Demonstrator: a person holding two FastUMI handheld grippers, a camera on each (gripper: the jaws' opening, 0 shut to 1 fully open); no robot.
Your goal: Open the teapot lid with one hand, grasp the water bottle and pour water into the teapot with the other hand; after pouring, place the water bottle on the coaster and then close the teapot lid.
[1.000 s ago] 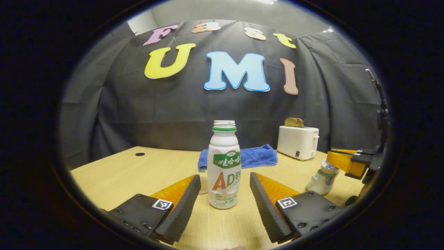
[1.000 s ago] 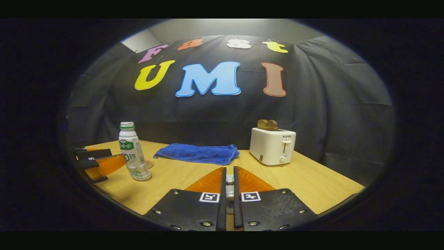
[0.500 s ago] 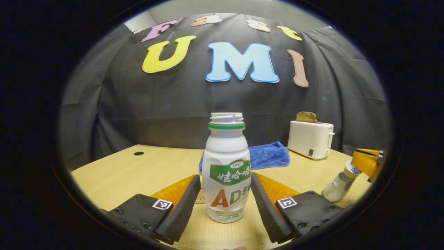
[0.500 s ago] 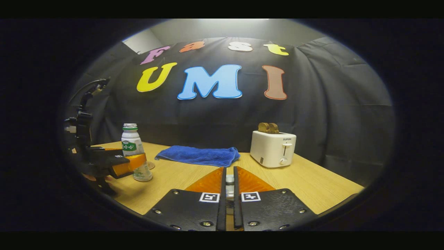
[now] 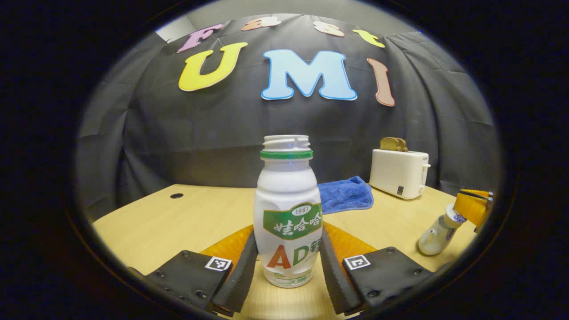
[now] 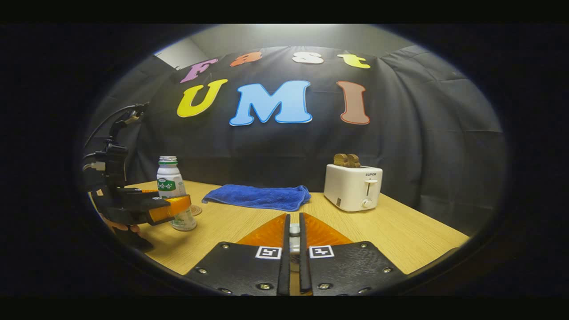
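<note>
- In the left gripper view, the left gripper [image 5: 288, 262] has its two fingers set on either side of the water bottle [image 5: 288, 218], each touching or all but touching the bottle's lower body; whether they press on it cannot be told.
- The water bottle stands upright on the wooden table [image 5: 178, 222], uncapped, its threaded neck bare above a green ring.
- In the right gripper view, the right gripper [image 6: 293, 235] has its fingers drawn close together on a small pale piece, the teapot lid [image 6: 294, 230], which sits between them.
- To the right in the left gripper view, the teapot [image 5: 438, 233] stands on the table, white with blue pattern, with the right gripper at its top at the edge of the picture.
- A small round coaster [image 6: 195, 210] lies on the table just behind the water bottle in the right gripper view, partly hidden by it.
- Farther back, a folded blue towel [image 6: 260, 197] lies flat on the table.
- A white toaster [image 6: 353, 186] stands beyond it near the table's far edge, with toast [image 6: 347, 160] sticking out of the top.
- The black cloth wall [image 6: 422, 146] closes off the booth behind the table.
</note>
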